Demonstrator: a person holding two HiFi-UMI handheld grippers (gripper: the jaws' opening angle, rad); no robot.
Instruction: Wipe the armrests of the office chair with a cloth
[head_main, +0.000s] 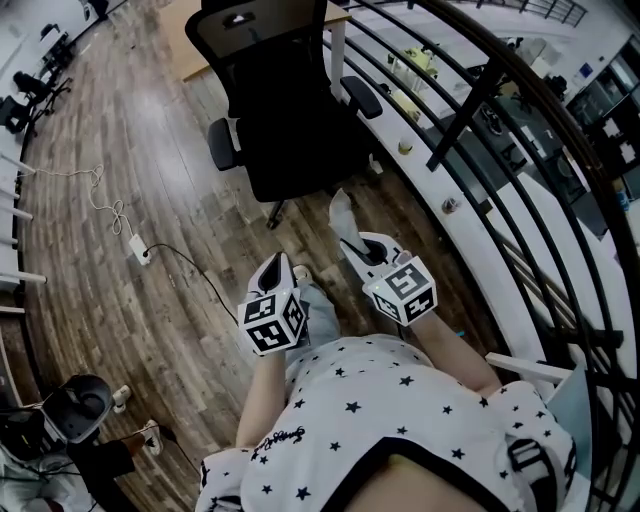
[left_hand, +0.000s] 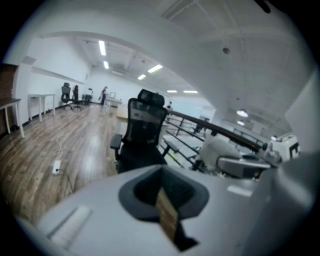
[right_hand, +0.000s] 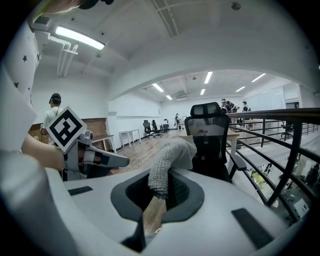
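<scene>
nothing is wiped yet, as i judge it; the office chair (head_main: 290, 110) stands far ahead, and its left armrest (head_main: 222, 143) and right armrest (head_main: 361, 97) are both well apart from my claws; my left gripper (head_main: 276, 268) is pressed together on nothing; my right gripper (head_main: 352, 248) pinches the grey knit cloth (head_main: 340, 212), which stands up from the jaws; both armrests are left to do. a power strip (head_main: 140, 249) and its cable lie on the floor at the left, off my path; the black railing (head_main: 465, 113) runs close on the right and may crowd that armrest.
</scene>
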